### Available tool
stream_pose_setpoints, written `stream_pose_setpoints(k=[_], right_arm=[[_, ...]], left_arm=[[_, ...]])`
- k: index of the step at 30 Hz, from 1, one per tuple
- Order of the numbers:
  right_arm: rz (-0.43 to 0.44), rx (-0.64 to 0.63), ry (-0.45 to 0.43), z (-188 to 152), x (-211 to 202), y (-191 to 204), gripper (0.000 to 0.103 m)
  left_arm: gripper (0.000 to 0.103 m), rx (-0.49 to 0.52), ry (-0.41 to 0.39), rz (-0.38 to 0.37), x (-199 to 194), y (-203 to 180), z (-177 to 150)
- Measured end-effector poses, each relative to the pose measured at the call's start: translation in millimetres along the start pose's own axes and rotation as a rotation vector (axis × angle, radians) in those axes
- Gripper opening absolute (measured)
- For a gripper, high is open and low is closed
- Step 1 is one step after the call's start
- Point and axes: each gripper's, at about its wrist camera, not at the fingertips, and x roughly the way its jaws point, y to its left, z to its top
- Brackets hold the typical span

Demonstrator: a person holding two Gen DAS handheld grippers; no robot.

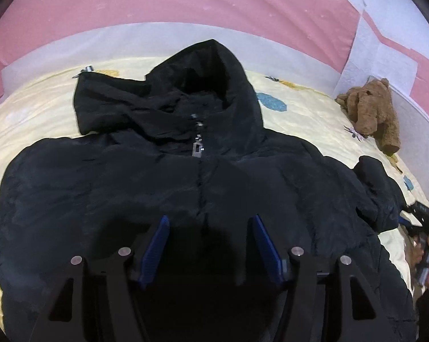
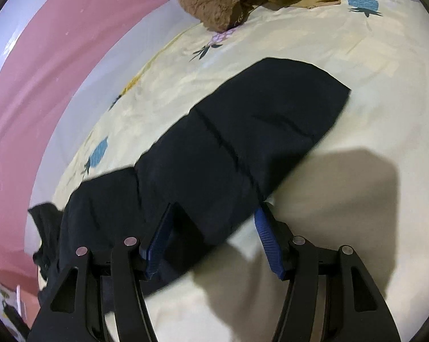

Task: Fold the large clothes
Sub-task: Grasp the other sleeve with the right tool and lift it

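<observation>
bed sheet (image 1: 314, 119): pale yellow, blue and yellow prints | teddy bear (image 1: 373, 111): brown, lying at the sheet's edge by the wall | wall (image 1: 186, 0): pink with white band

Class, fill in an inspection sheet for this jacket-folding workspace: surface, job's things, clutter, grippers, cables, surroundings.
Surface: bed sheet, pale yellow with printed shapes.
Job's things: black hooded jacket lying front up, zipped; one sleeve stretched out flat.
Clutter: brown plush toy near the wall.
Grippers: left gripper open above the jacket's front; right gripper open, fingers straddling the sleeve.
Cables: nothing seen.
Surroundings: pink and white wall behind the bed.
</observation>
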Motion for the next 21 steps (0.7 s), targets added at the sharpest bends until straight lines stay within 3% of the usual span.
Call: stream_pose_setpoints(k=[3, 4, 5, 6, 7, 15, 21], right_arm=[[0.003, 0.033, -0.025, 6.2, 5.1, 0.0, 0.059], [-0.007, 0.035, -0.024, 7.3, 5.3, 1.3, 0.054], [-0.02, 0.033, -0.023, 10.0, 6.7, 2.0, 0.045], [-0.018, 0.033, -0.011, 11.2, 6.8, 3.3, 0.021], [-0.006, 0.041, -0.001, 11.4, 4.0, 4.7, 0.017], [0.054, -0.062, -0.103, 17.2, -67.2, 57.2, 0.009], [0.163, -0.185, -0.191, 14.8, -136.5, 134.5, 0.008]], left_arm=[[0.062, 0.009, -0.002, -0.004, 5.0, -4.1, -0.5], [0.062, 0.012, -0.001, -0.007, 6.3, -5.2, -0.1], [0.062, 0.014, -0.001, -0.01, 6.9, -6.3, 0.8], [0.062, 0.012, 0.001, -0.013, 7.7, -7.7, 2.4], [0.062, 0.01, 0.003, -0.014, 7.9, -8.8, 3.6], [0.062, 0.004, -0.025, -0.043, -24.1, -16.3, 8.6], [0.062, -0.017, -0.054, -0.014, -61.9, -0.3, 6.9]])
